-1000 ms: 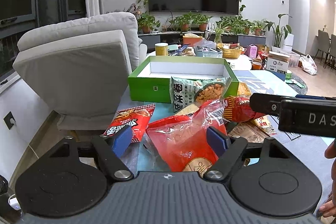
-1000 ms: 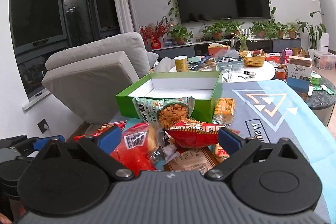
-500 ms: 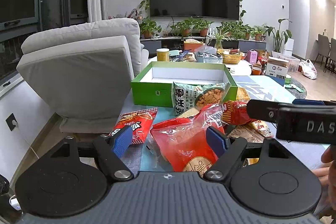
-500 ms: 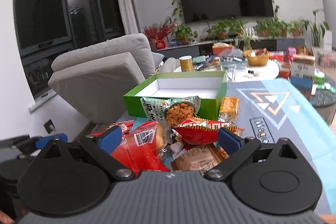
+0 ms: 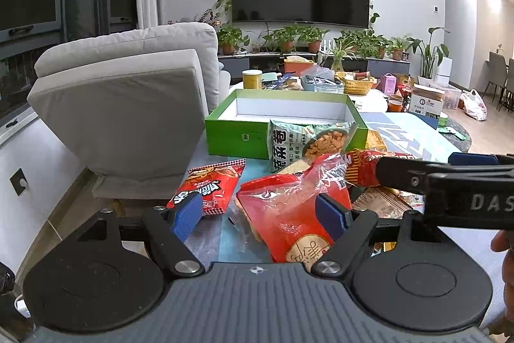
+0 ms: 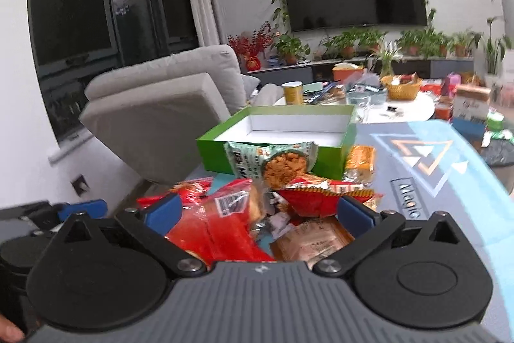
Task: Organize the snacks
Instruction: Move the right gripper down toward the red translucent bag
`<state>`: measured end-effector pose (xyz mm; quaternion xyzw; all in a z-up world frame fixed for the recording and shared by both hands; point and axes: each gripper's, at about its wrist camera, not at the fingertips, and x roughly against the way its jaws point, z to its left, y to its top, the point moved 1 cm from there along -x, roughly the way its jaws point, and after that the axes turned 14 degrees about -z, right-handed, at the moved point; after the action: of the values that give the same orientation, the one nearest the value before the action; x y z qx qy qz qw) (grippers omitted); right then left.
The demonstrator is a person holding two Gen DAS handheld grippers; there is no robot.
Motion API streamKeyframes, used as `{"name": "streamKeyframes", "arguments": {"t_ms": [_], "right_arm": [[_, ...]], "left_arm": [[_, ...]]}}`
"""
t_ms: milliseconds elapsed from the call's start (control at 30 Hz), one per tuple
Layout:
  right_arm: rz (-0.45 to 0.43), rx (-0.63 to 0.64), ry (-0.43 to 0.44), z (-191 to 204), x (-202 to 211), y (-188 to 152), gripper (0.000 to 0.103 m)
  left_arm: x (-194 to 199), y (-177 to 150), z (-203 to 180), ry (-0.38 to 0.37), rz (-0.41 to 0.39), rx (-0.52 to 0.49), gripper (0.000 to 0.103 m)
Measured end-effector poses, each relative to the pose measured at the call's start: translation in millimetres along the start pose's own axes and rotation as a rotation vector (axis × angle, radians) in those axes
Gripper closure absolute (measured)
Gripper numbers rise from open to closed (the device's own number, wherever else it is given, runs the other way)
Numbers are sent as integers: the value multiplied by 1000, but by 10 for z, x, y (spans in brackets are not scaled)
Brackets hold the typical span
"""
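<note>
Lying open on the table, the green box [image 5: 231, 135] is showing a bare white lining; nothing is being held inside it. A green snack bag [image 5: 308, 142], printed with orange curls, is being propped against its near wall. Just in front, a heap of crinkly packets is being spread over the blue mat [image 6: 449, 182]: a glossy red bag [image 5: 289, 214] of clear-and-red film, a flat red packet [image 5: 208, 188] to its left, a red pouch [image 6: 318, 195] with a zigzag-cut edge, a brown wrapper [image 6: 314, 243] and an orange-filled clear pack [image 6: 361, 164] beside the box.

The left gripper [image 5: 258, 216] is being kept wide, its ribbed blue pads standing either side of the red bag without pressing it. The right gripper [image 6: 258, 211] is being held spread too, with the pouch and wrapper lying loose between and beyond its pads; nothing is being gripped. A woven basket [image 5: 358, 84] and a yellow can [image 5: 252, 79] are sitting on the round white table behind.
</note>
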<state>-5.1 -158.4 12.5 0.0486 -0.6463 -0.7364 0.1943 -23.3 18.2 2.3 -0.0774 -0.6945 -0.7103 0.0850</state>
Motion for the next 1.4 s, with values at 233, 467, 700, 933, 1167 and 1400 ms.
{"name": "streamKeyframes", "arguments": {"t_ms": [233, 467, 700, 933, 1167, 1400], "right_arm": [[17, -18, -1, -22, -7, 3, 54], [26, -47, 26, -9, -20, 12, 54], [63, -80, 50, -54, -85, -28, 54], [109, -106, 64, -96, -235, -115, 54], [162, -104, 114, -63, -391, -228, 54], [204, -116, 137, -73, -538, -319, 54]], "left_arm": [[2, 3, -1, -4, 4, -10, 27], [-12, -5, 10, -12, 9, -8, 27], [-24, -75, -25, -57, 21, -7, 27], [-147, -216, -84, -129, 72, -6, 35], [-272, -312, -5, -131, 95, 31, 54], [-355, -348, 86, -150, 86, 70, 59]]}}
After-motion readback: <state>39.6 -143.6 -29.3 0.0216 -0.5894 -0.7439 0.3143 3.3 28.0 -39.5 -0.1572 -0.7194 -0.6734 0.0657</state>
